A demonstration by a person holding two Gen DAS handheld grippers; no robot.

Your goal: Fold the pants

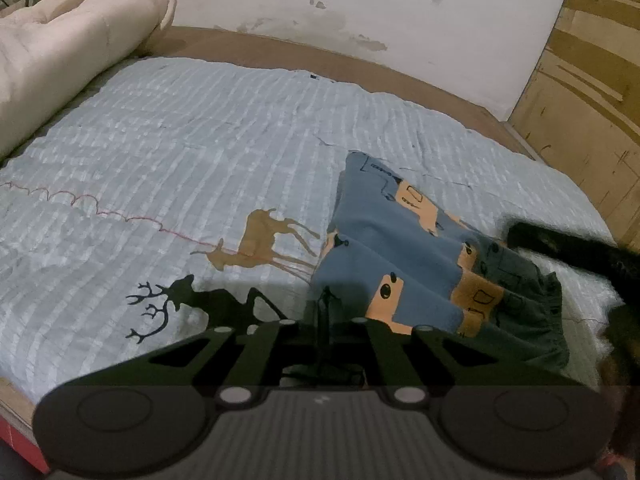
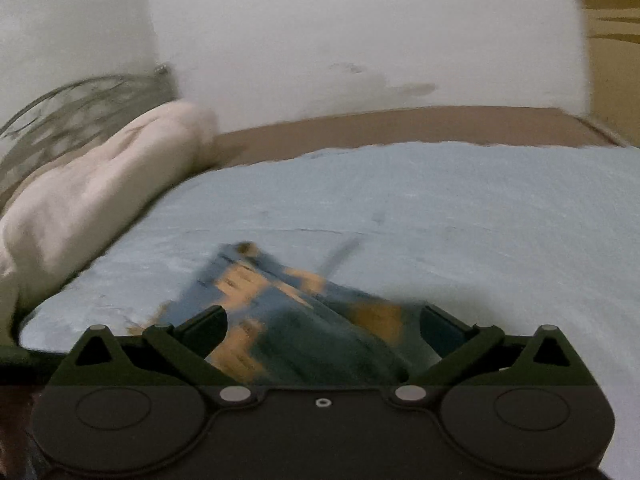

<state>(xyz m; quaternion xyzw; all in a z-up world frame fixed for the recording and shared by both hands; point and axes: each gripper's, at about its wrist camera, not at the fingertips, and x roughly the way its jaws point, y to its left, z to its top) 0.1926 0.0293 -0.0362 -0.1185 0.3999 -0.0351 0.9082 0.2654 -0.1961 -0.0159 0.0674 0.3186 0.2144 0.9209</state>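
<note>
Jaws on the right gripper (image 2: 322, 334) are seen spread wide, with the pants (image 2: 304, 320) lying between and beneath them but not pinched; on the left gripper (image 1: 323, 330) the fingers are drawn narrow, and whether a thin fold of cloth is caught there cannot be told, since the tips are in shadow. Largest in the left view is the pale blue quilted bedspread (image 1: 200, 152), by which the bed is covered and on which a brown deer print (image 1: 264, 240) and a black reindeer print (image 1: 192, 304) are shown. A rolled cream duvet (image 1: 68, 48) is laid along the bed's edge at ten o'clock. The pants (image 1: 408, 256), blue with orange patches and a dark gathered waistband, are found at about four o'clock from the bedspread's centre, bunched in loose overlapping folds rather than flat. A dark furry shape (image 1: 568, 248) is seen at three o'clock, just beside the waistband; its nature cannot be told. The right view is blurred by motion. The cloth is judged light, soft and limp, so sagging is to be expected; hold is best taken at the waistband corners or the leg hems.
</note>
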